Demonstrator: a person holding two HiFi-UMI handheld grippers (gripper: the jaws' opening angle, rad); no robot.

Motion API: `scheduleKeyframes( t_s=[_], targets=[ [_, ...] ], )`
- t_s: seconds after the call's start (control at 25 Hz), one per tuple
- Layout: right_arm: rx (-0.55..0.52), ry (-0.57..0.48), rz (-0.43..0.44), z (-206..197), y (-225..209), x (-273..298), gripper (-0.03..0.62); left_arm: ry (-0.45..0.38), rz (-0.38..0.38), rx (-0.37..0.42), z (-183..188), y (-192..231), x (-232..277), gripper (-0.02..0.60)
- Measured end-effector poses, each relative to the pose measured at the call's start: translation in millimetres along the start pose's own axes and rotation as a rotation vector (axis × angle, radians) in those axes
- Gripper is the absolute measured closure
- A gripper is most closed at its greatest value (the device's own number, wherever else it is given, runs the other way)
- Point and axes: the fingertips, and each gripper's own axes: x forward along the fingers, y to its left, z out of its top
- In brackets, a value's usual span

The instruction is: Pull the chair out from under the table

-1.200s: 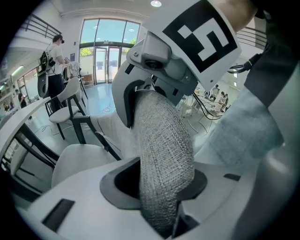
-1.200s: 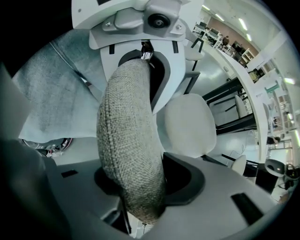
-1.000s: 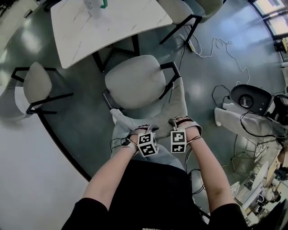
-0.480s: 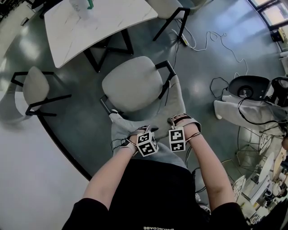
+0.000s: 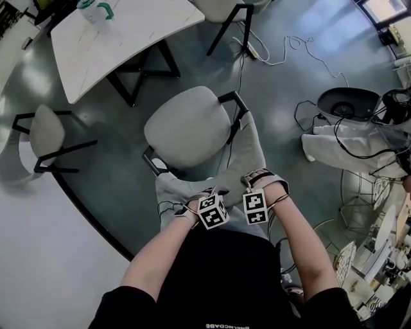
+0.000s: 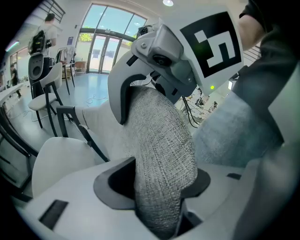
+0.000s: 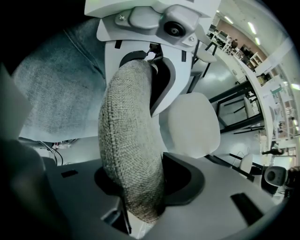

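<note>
The chair, with a pale seat (image 5: pixel 186 125), black legs and a grey fabric backrest (image 5: pixel 247 151), stands apart from the white marble table (image 5: pixel 115 32). Both grippers sit on the backrest's top edge, close to my body. My left gripper (image 5: pixel 204 193) has just been opening its jaws; the backrest (image 6: pixel 159 154) still lies between them, with a gap on one side. My right gripper (image 5: pixel 253 183) is shut on the backrest (image 7: pixel 129 140), and the fabric fills its jaws. In the gripper views, the left gripper (image 6: pixel 145 93) and right gripper (image 7: pixel 136 70) each face the other across the backrest.
A second chair (image 5: pixel 48 132) stands at the left and a third (image 5: pixel 221 8) beyond the table. A cup with a green handle (image 5: pixel 96 9) is on the table. Cables (image 5: pixel 282 48), a round black device (image 5: pixel 343 103) and white cloth (image 5: pixel 347 144) lie at the right.
The chair has slid away from the table toward my body, with both grippers staying on the backrest. The table now sits farther up and to the left in view.
</note>
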Motion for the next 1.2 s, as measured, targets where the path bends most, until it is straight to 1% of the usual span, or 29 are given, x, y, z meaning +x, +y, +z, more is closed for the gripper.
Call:
scheduleKeyframes(
  t_s=[0.16,0.36,0.64,0.8,0.92,1.0,1.12,1.2],
  targets=[
    [0.009,-0.003,-0.001,-4,19,-1,0.413,0.014,-0.047,0.017,2,-18,10,0.354],
    [0.022,-0.003,0.0,-9,36,-2,0.414,0.023,-0.079,0.034,6,-32,19,0.346],
    [0.032,-0.007,-0.011,-14,44,0,0.413,0.025,-0.124,0.06,9,-40,26,0.318],
    [0.047,-0.018,-0.008,-12,46,1,0.41,0.039,-0.114,0.1,7,-41,24,0.313],
    [0.051,-0.04,0.023,-9,43,-6,0.401,0.051,-0.086,0.141,7,-37,14,0.313],
    [0.037,-0.051,0.062,-6,45,-14,0.399,0.04,-0.072,0.172,9,-36,4,0.313],
    [0.028,-0.076,0.127,1,50,-31,0.399,0.021,-0.077,0.211,14,-39,-13,0.314],
    [0.036,-0.09,0.161,1,50,-42,0.399,0.005,-0.094,0.205,19,-39,-26,0.314]
  ],
)
